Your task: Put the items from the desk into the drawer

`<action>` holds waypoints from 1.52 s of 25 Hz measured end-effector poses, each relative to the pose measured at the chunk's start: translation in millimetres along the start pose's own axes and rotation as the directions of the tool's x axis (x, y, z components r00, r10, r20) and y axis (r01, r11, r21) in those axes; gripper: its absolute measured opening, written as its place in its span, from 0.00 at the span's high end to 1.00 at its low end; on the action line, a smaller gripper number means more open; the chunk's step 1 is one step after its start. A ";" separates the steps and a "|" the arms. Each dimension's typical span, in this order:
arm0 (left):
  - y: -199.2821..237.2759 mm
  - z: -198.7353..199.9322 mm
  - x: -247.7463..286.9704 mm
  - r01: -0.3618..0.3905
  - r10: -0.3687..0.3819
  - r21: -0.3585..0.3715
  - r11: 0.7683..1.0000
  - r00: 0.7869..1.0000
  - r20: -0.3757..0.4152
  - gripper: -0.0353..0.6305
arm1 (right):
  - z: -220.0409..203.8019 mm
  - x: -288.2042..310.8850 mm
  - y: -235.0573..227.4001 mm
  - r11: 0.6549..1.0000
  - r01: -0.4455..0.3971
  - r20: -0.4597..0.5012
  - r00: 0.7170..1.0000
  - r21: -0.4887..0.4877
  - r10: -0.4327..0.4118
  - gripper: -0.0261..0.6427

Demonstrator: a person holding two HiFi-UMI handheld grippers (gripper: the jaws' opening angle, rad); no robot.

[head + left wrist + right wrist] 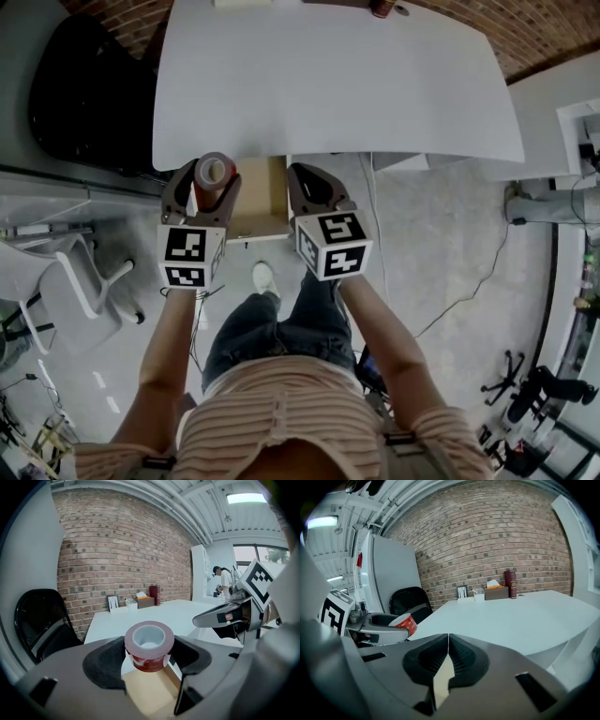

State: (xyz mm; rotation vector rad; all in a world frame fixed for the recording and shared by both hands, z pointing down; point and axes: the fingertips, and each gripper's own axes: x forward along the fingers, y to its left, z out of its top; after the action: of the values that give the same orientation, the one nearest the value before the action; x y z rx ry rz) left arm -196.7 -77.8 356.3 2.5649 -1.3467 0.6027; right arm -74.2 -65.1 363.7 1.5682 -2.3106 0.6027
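Note:
My left gripper is shut on a red roll of tape, held upright between its jaws just in front of the white desk's near edge. The same tape roll hangs over the left side of the open wooden drawer, whose pale floor shows below it. My right gripper sits beside the drawer's right side; in the right gripper view its jaws meet with nothing between them. That view also shows the tape roll at the left.
A black office chair stands left of the desk. At the desk's far edge by the brick wall sit a dark red canister, a brown box and a small picture frame. A white chair is at my left.

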 end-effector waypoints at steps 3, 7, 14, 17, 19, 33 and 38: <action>-6.8 -10.0 -10.5 0.035 -0.035 0.009 0.999 0.999 -0.003 0.49 | -12.5 -10.5 7.3 0.999 0.032 -0.009 0.999 0.019 -0.032 0.94; -20.3 -28.1 -20.9 0.080 -0.079 0.017 0.997 0.997 -0.026 0.49 | -29.5 -24.6 13.9 0.997 0.063 -0.032 0.998 0.036 -0.062 0.93; -46.2 -60.1 -16.3 0.144 -0.142 0.033 0.989 0.988 -0.067 0.49 | -65.9 -39.8 3.6 0.995 0.085 -0.097 0.992 0.056 -0.079 0.94; -52.5 -74.8 -11.0 0.155 -0.151 0.039 0.987 0.984 -0.093 0.49 | -83.3 -39.5 0.7 0.995 0.083 -0.125 0.989 0.061 -0.075 0.94; -55.6 -83.4 -5.0 0.157 -0.152 0.044 0.987 0.983 -0.107 0.49 | -94.3 -36.4 -1.6 0.996 0.073 -0.146 0.987 0.059 -0.064 0.93; -68.6 -177.7 65.5 0.208 -0.190 0.050 0.977 0.950 -0.248 0.49 | -181.4 18.2 -23.3 0.999 0.004 -0.265 0.964 0.041 0.007 0.94; -59.8 -188.8 69.6 0.204 -0.193 0.015 0.979 0.945 -0.263 0.49 | -187.8 22.0 -5.9 0.999 -0.012 -0.288 0.957 0.033 0.021 0.94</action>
State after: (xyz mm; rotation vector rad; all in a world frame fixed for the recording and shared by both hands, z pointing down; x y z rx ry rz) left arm -162.9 -31.0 558.1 2.5025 -0.9870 0.9005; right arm -76.8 6.9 538.6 1.3704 -2.1066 0.8170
